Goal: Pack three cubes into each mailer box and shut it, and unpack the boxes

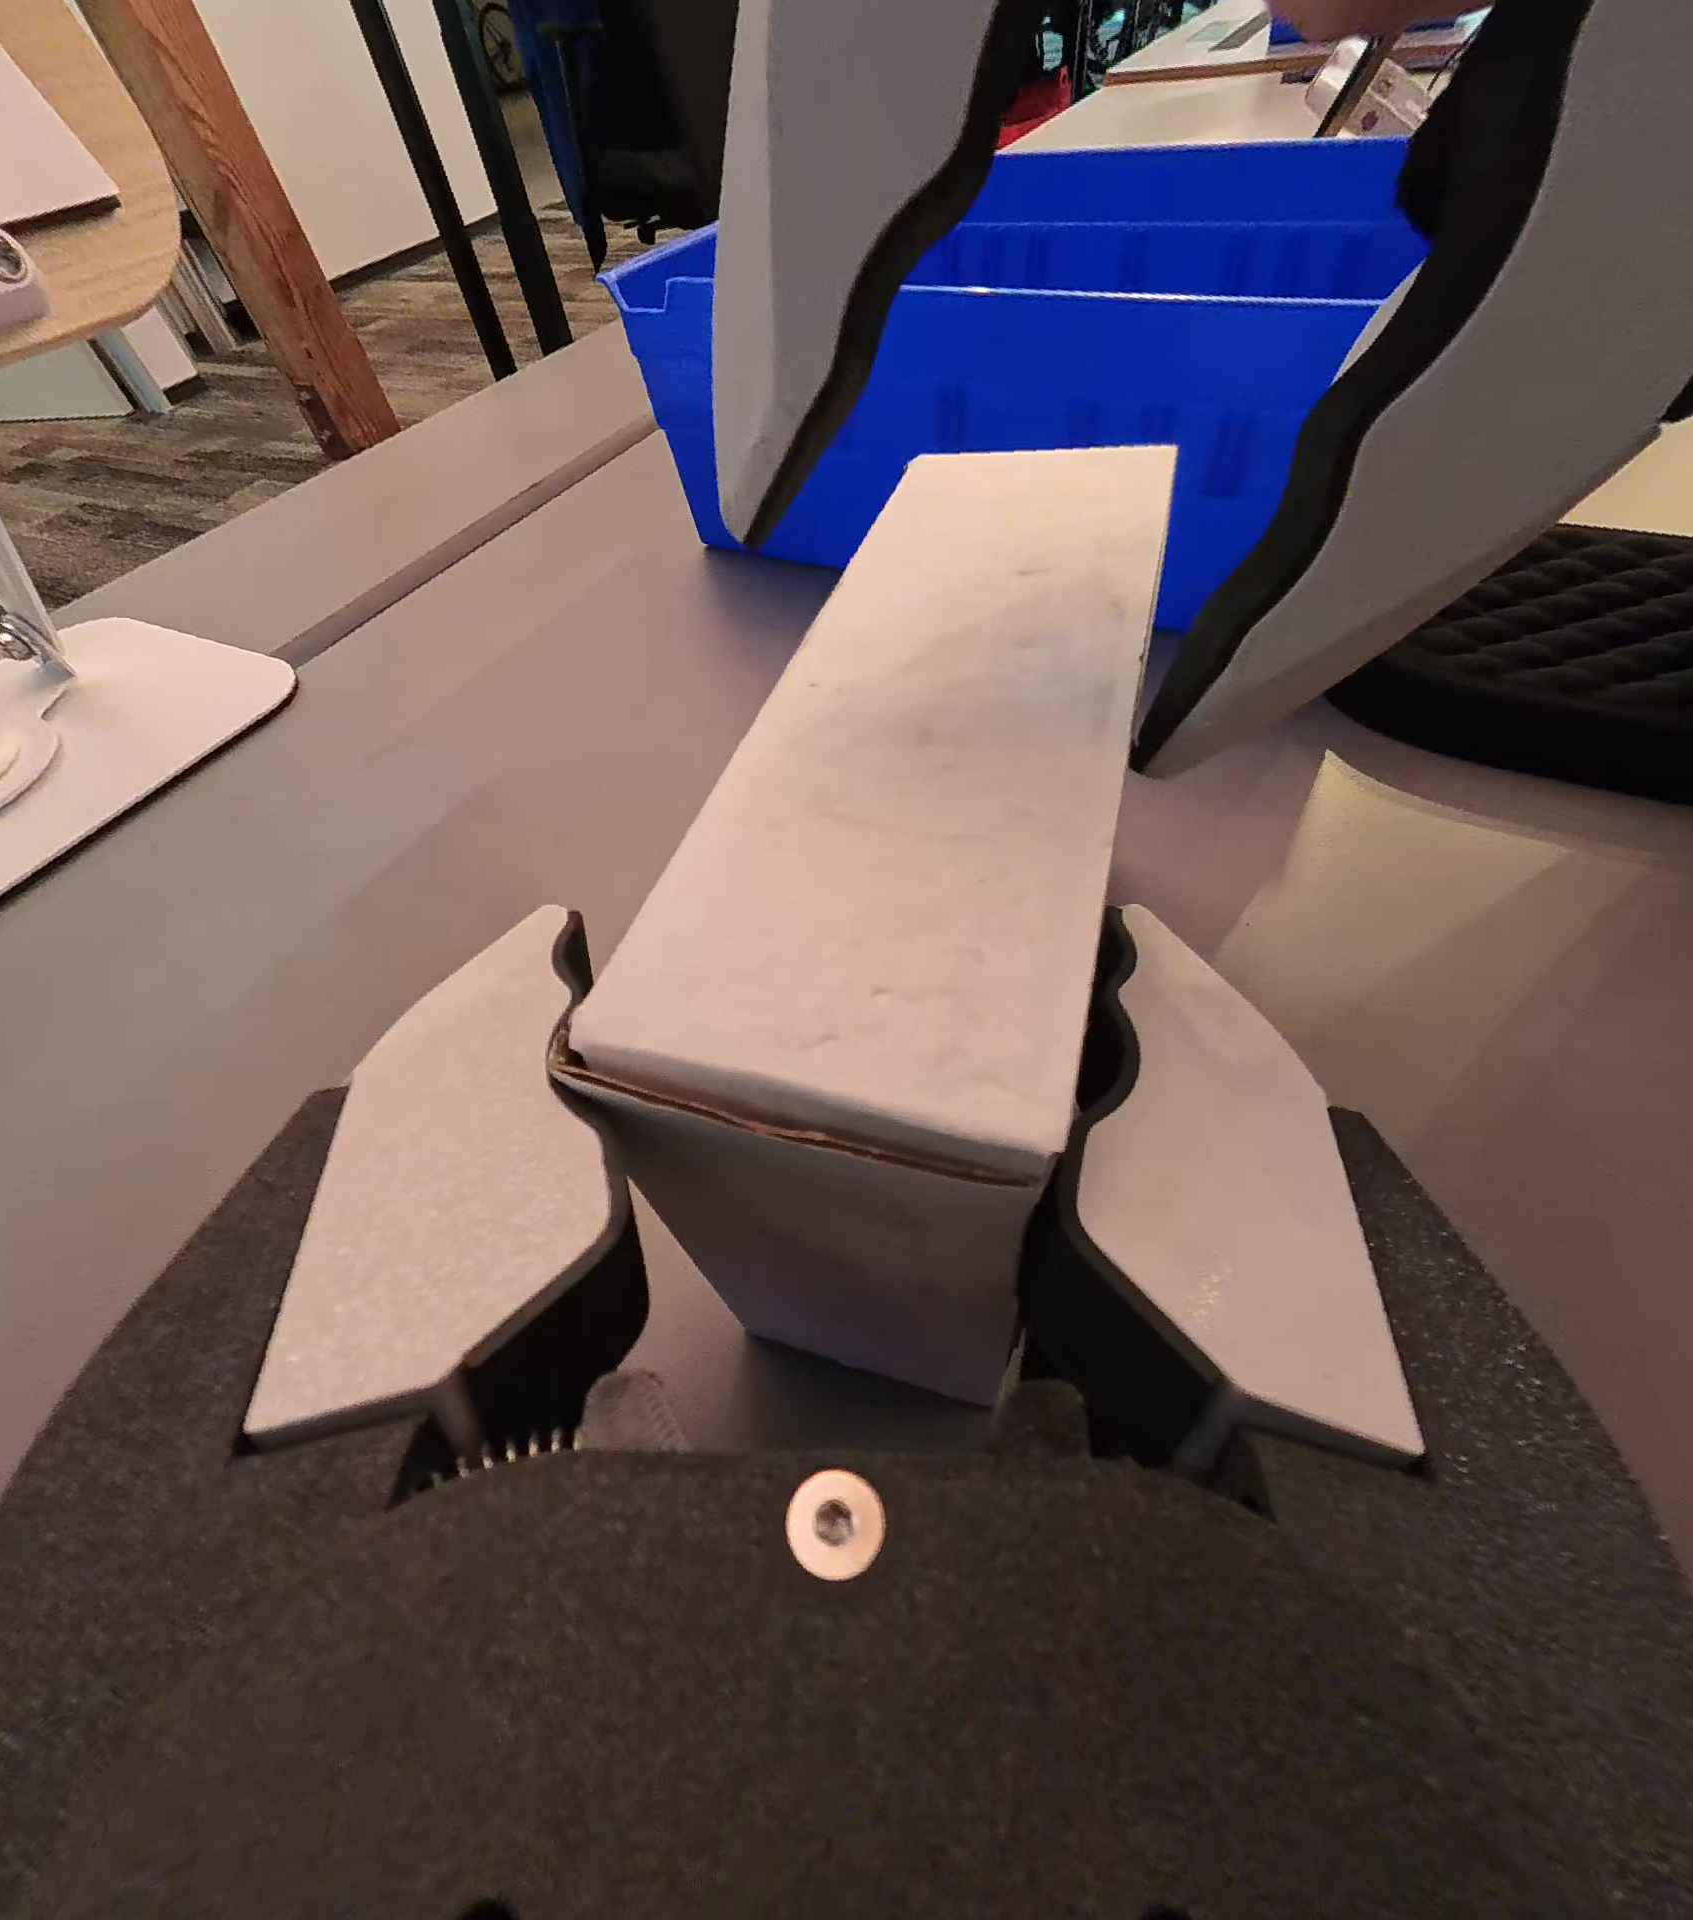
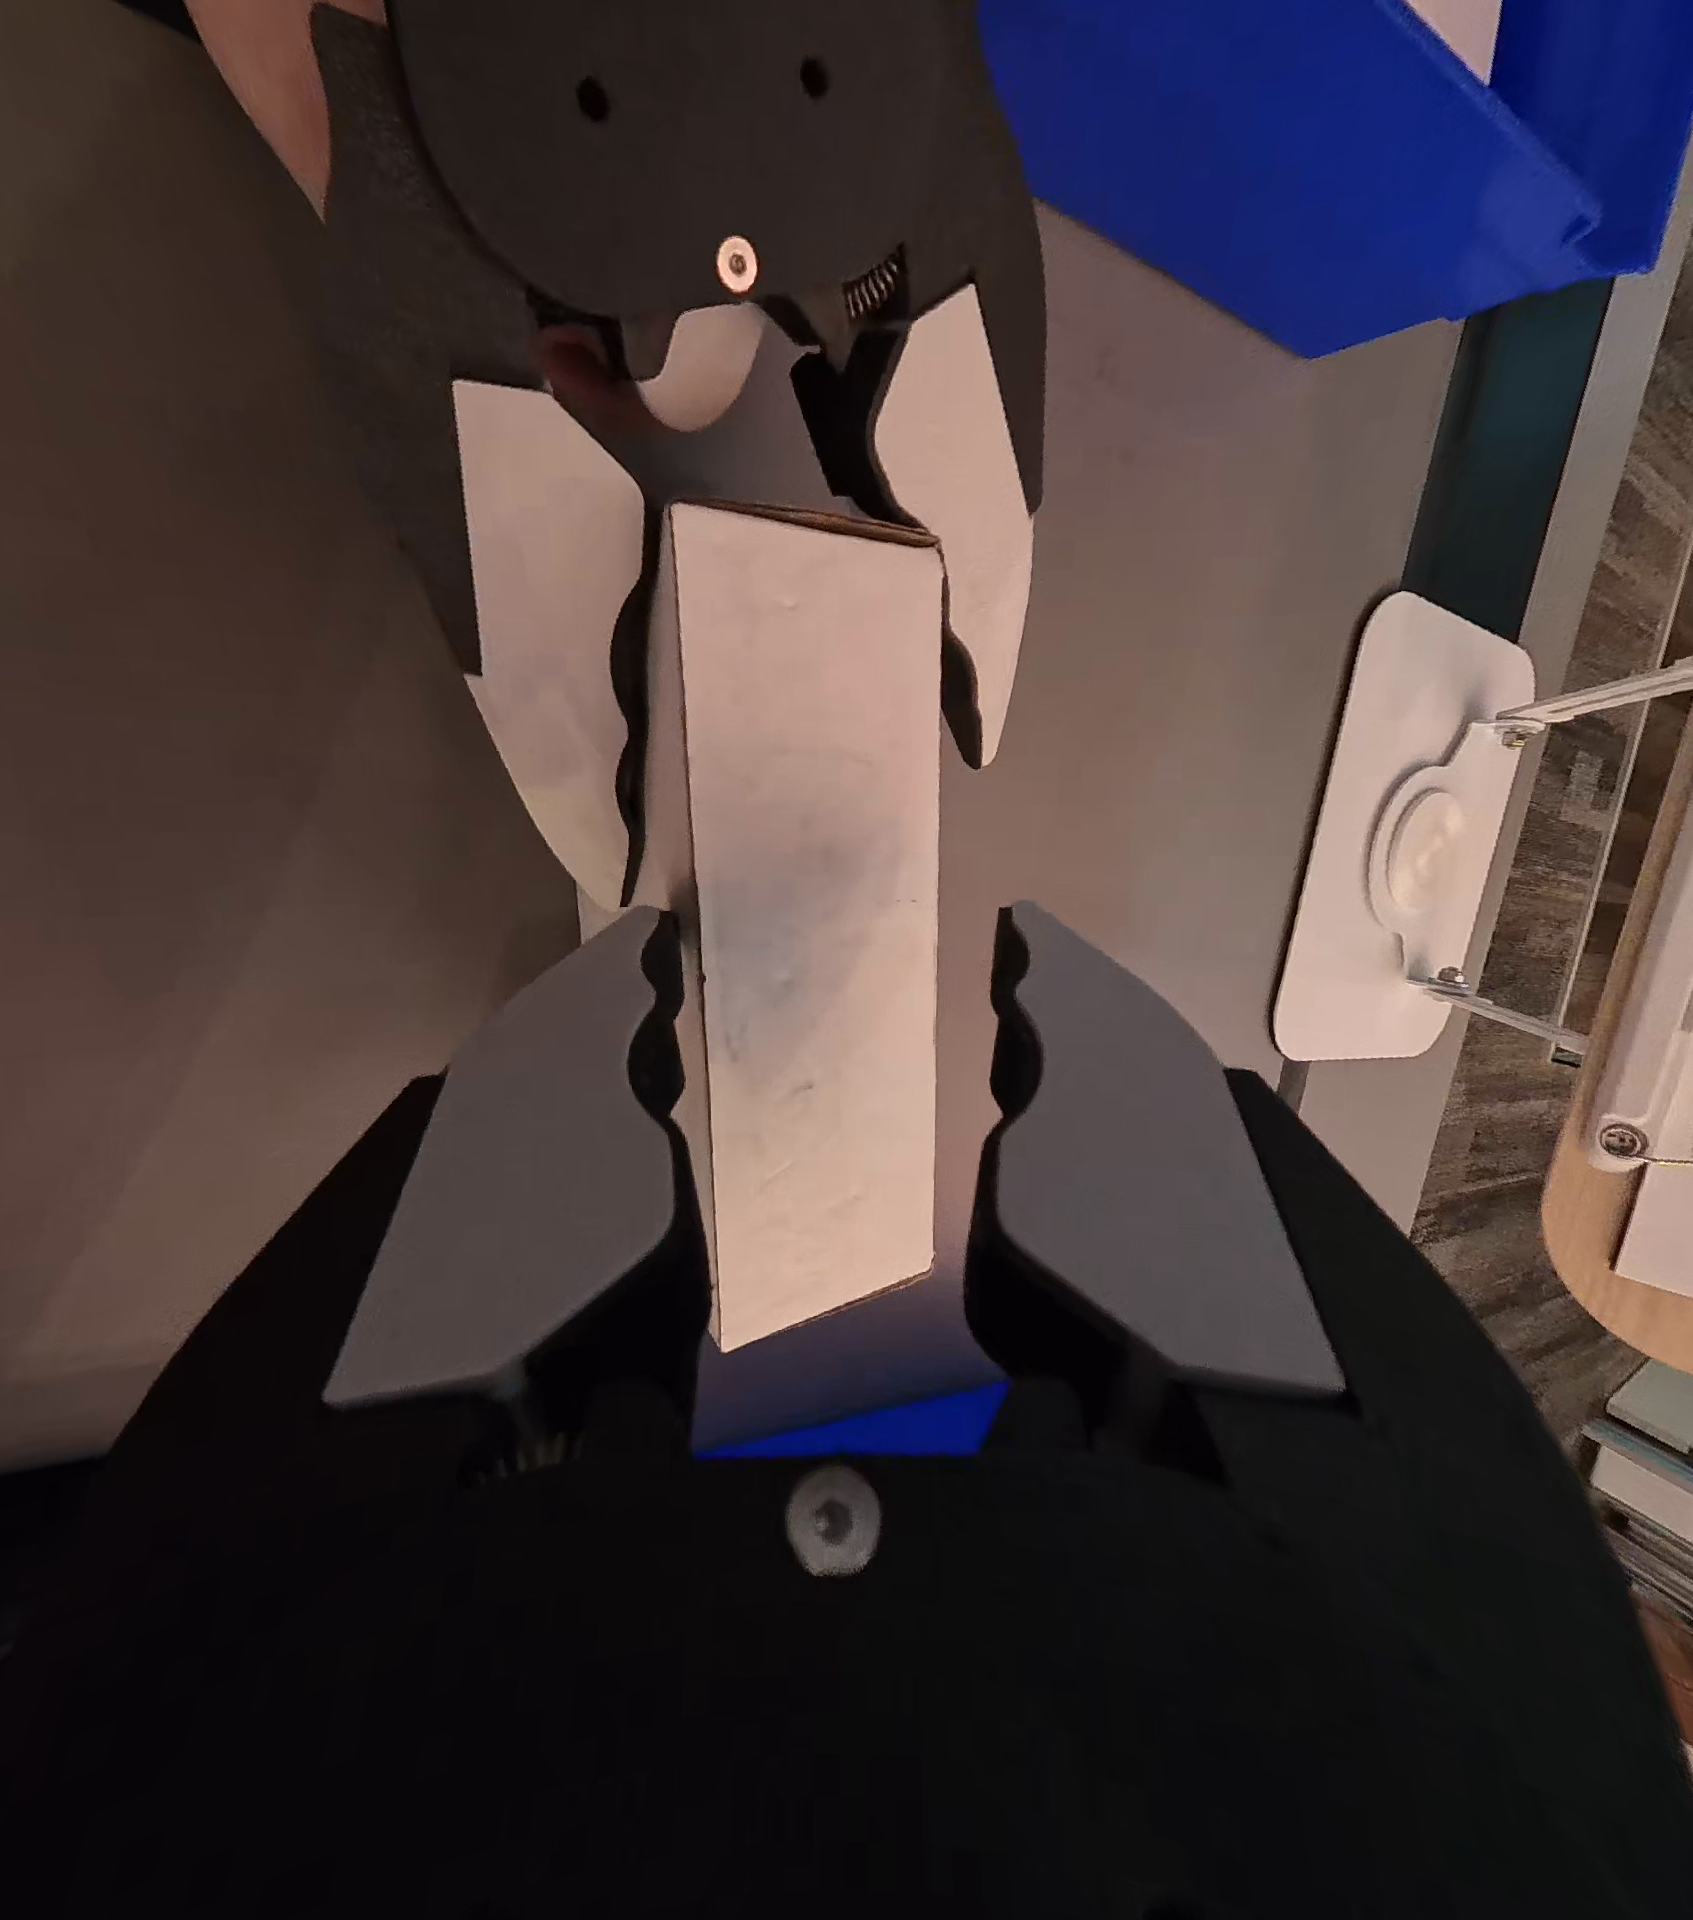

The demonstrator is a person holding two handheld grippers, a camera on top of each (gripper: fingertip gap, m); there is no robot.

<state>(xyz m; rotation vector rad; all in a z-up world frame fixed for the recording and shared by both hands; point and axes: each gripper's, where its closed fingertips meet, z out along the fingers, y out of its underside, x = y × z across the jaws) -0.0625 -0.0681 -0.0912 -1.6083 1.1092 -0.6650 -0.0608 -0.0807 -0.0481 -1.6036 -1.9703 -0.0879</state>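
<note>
Two grippers on 1 closed white box (image 1: 883,831), lying long on the grey table (image 1: 406,831), near its far edge, just in front of the blue bin (image 1: 1081,343). Left gripper (image 1: 837,997) clamps the near end. Right gripper (image 2: 831,935) straddles the far end, jaws apart; left finger (image 2: 551,1122) looks touching, right one clear. Likely next: close R squarely on the side walls, keep L firm so box doesn't twist. Contents not visible.

The left gripper (image 1: 837,997) is showing a round, textured black body with one silver hex screw at its centre, and two pale grey fingers (image 1: 437,1195) edged with wavy black pads. The right gripper (image 2: 831,997) is wearing the same build, its small coil spring showing.
</note>
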